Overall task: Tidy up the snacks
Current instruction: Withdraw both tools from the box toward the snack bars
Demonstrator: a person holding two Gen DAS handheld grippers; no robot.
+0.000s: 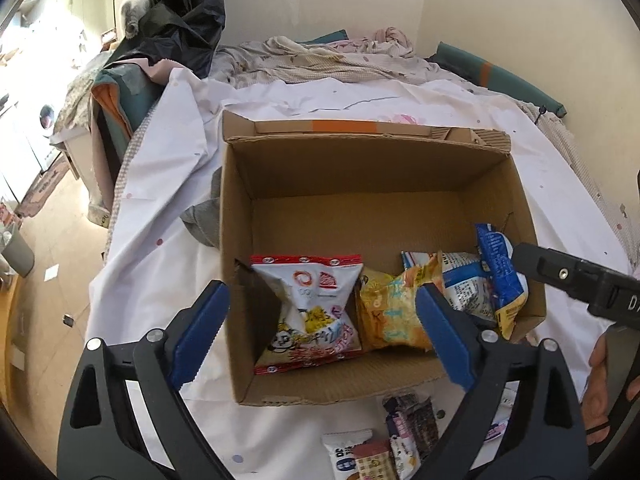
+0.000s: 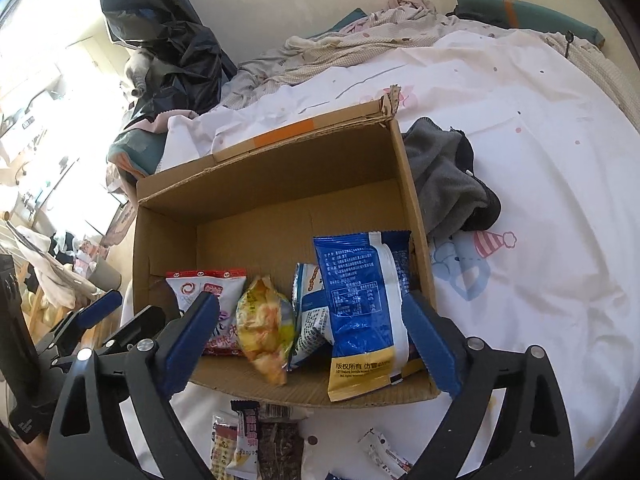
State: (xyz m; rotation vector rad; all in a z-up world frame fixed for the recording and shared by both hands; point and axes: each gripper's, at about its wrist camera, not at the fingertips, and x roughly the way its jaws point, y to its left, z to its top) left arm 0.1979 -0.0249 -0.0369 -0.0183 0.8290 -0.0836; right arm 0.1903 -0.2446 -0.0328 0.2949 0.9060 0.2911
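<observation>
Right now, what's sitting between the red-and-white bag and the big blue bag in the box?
The yellow bag and a smaller blue-and-white bag sit between the red-and-white bag and the big blue bag. The right wrist view shows it best.

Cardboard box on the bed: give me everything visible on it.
The cardboard box is plain brown corrugated, open-topped, its rim torn and ragged, with an orange tape strip on the far flap. It sits on the white printed bedsheet, a grey cloth against one side. Four snack bags stand along its near wall: red-white, yellow, blue-white and a large blue one. The far half is bare.
</observation>
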